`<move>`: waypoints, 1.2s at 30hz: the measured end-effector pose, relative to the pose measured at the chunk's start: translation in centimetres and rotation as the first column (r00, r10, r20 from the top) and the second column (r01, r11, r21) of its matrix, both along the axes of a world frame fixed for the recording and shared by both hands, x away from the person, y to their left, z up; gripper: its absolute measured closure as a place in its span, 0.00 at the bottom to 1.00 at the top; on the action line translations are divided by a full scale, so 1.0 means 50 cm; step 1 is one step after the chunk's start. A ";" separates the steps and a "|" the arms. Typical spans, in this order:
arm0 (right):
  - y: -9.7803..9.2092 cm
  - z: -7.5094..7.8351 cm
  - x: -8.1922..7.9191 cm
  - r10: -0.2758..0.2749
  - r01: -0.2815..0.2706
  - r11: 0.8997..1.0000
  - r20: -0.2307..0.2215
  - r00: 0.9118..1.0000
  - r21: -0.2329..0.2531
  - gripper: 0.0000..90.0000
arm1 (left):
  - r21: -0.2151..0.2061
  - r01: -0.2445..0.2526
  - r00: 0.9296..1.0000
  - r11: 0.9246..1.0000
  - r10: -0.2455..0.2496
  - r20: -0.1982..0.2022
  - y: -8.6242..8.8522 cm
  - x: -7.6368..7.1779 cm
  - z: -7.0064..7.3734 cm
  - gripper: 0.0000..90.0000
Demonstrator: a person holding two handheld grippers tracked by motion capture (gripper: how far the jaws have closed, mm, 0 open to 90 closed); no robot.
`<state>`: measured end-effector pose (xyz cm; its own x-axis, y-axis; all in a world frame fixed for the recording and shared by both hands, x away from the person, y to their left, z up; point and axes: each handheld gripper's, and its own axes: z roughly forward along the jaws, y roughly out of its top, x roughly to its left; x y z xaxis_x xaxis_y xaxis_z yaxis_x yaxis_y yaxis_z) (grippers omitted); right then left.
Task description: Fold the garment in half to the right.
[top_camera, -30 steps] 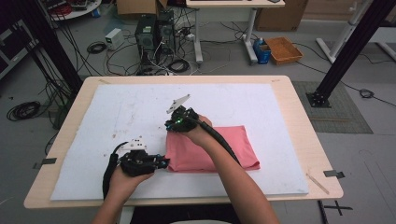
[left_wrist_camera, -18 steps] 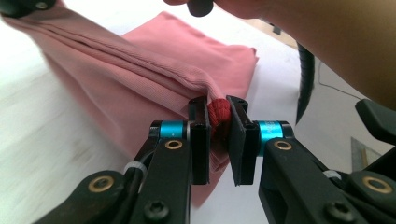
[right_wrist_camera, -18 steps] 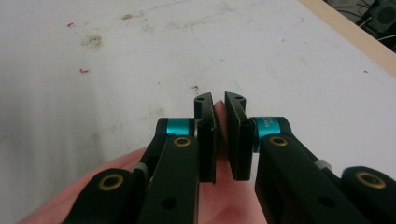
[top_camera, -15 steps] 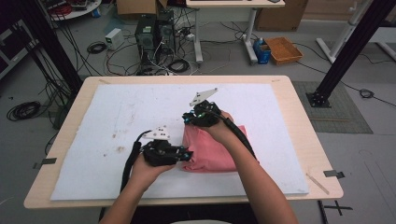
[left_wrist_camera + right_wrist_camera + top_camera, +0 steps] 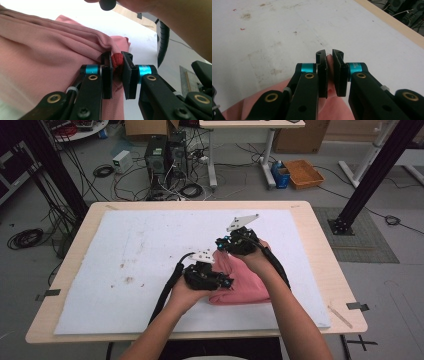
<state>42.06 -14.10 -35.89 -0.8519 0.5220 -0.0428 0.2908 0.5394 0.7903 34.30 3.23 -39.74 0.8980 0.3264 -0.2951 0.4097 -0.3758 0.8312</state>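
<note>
In the left gripper view, the left gripper (image 5: 117,60) has its 2 black jaws nearly closed on a bunched fold of the pink cloth (image 5: 45,57); the pinched wad shows darker red between the jaw tips. The cloth spreads away to the left of the jaws in long soft ridges, with a corner of it poking out just beyond the tips. Above and to the right, the person's other forearm crosses the view, with a black cable beside it.

In the right gripper view, the right gripper (image 5: 329,55) also has its 2 jaws drawn close together, with a thin edge of the pink cloth (image 5: 272,96) caught between them. More of the cloth hangs below the jaws, lifted off the white mat (image 5: 287,30), which carries faint brown stains and a few red specks. The wooden table (image 5: 392,22) edge runs along the upper right.

In the high view, the left gripper (image 5: 227,282) sits at the near left edge of the pink cloth (image 5: 245,287), and the right gripper (image 5: 221,242) holds the far left corner, raised and drawn up above the rest. The cloth lies right of centre on the white mat (image 5: 150,255), which covers most of the wooden table (image 5: 320,250). Both forearms come in from the bottom, close together.
</note>
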 end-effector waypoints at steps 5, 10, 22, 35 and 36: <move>-0.032 0.000 -0.005 -0.029 0.029 1.000 0.003 1.000 -0.003 0.93 | 0.014 0.028 1.000 1.000 -0.028 -0.001 -0.043 0.010 0.001 0.89; -0.072 -0.005 -0.012 -0.079 0.079 0.997 0.007 0.997 -0.012 0.93 | 0.016 0.061 0.998 0.998 -0.061 -0.007 -0.084 0.018 -0.003 0.89; -0.168 -0.030 -0.024 -0.183 0.183 0.983 -0.019 0.983 -0.008 0.92 | 0.051 0.113 0.994 0.992 -0.112 -0.018 -0.190 0.035 -0.022 0.89; -0.183 -0.022 -0.025 -0.215 0.216 0.976 -0.021 0.976 0.038 0.78 | 0.004 0.047 0.999 0.999 -0.047 0.018 -0.132 0.028 -0.007 0.71; -0.181 -0.021 -0.025 -0.212 0.213 0.976 -0.020 0.977 0.039 0.76 | -0.002 0.039 0.999 0.999 -0.039 0.022 -0.124 0.025 -0.005 0.68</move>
<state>40.82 -23.13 -36.94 -0.7217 0.6922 -0.0048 0.4081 0.4311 0.8048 35.56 -2.96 -39.98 0.9164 0.2902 -0.2757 0.3762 -0.3892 0.8408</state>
